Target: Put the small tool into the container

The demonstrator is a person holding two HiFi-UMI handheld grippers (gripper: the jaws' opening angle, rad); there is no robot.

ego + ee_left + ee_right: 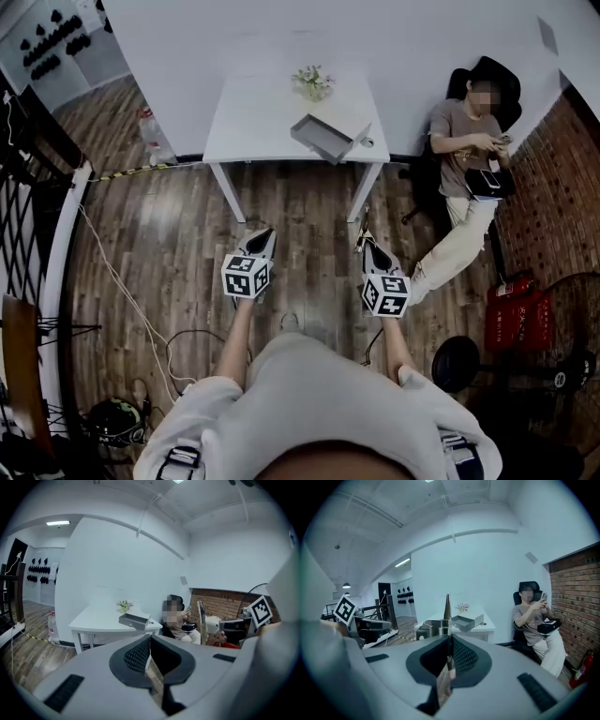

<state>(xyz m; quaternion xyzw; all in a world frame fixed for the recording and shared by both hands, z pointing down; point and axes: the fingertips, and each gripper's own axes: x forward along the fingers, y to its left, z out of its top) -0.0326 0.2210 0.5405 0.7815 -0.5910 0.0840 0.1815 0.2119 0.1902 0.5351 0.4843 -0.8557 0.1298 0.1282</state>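
Dark wooden floorboards [309, 206] run from the near side of the room to a white wall, and a white desk [253, 122] stands against that wall at the far side. On the desk lies a grey open container [328, 138], towards its right end. A small pot of flowers [312, 82] sits just behind it.

To the right of the desk a seated person [464, 141] leans back in a dark chair beside a brick wall [553, 169], looking at a phone.

Nearer to me, the one doing the work holds both tools out over the floor, well short of the desk. The left claw [265, 234] is pressed together with nothing in it. The right claw [372, 251] is clamped on the small tool [446, 609], a slim pointed piece that sticks up past the tips. It is well apart from the container.
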